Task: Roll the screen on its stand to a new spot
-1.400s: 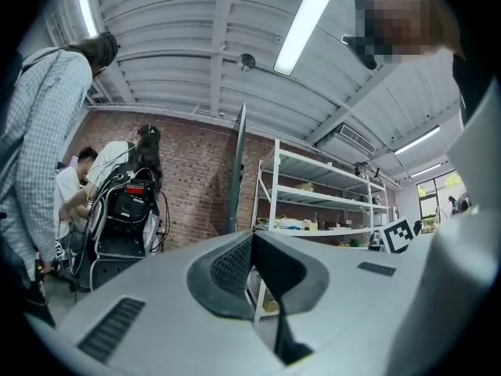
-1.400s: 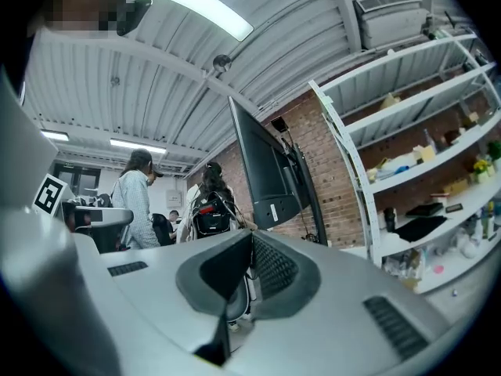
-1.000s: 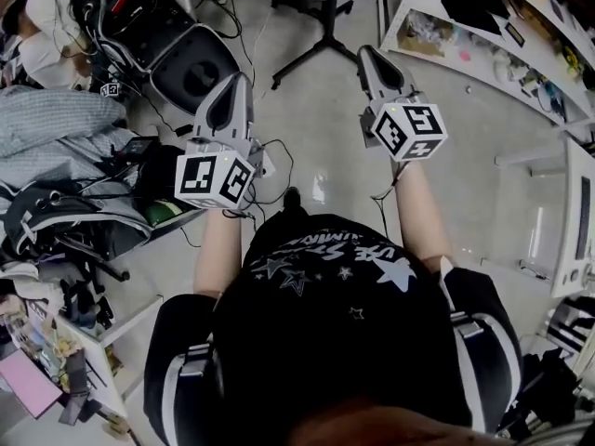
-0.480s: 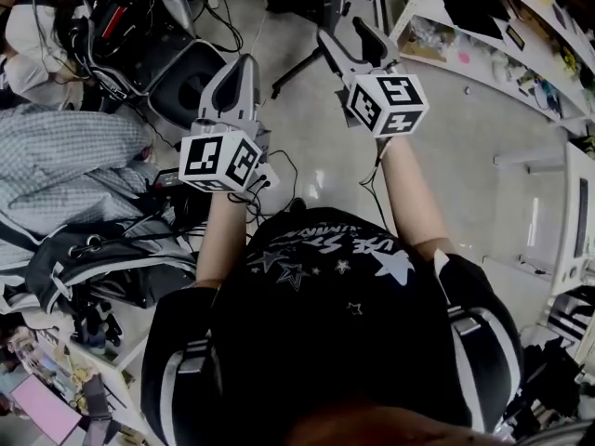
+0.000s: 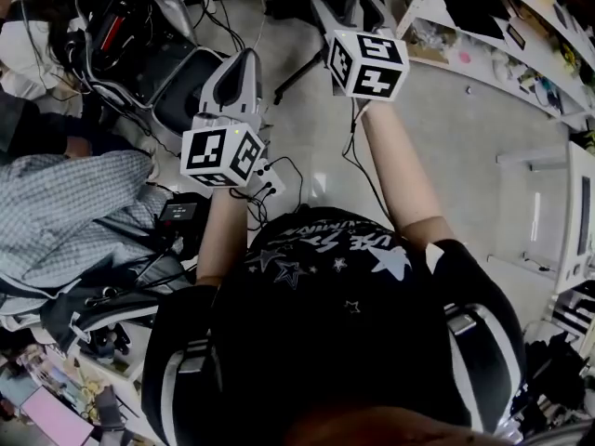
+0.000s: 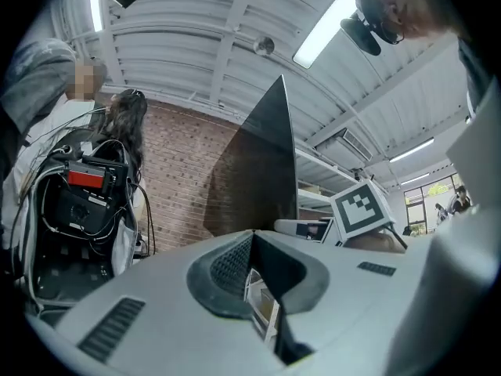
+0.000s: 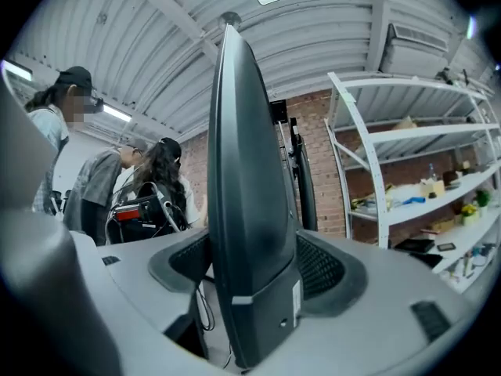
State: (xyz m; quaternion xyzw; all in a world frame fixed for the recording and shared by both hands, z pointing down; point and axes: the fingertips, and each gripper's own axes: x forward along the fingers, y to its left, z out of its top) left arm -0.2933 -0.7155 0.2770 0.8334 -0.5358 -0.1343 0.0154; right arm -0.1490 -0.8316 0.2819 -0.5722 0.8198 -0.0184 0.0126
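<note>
Fingers (image 7: 333, 269) of the right gripper (image 5: 346, 12), just spread wide, straddle the screen (image 7: 246, 171) without clamping; the left gripper (image 6: 252, 237) is pinched together, empty. The screen stands upright, long axis vertical, thin edge toward the right gripper. Shelving (image 5: 483, 35) crowds its right, cabled gear (image 5: 139, 40) its left, with bare floor (image 5: 456, 137) between.

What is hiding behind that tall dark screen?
Behind the screen a dark upright post and a brick wall show, with white shelves to the right. Whatever sits straight behind the panel is covered by it.
</note>
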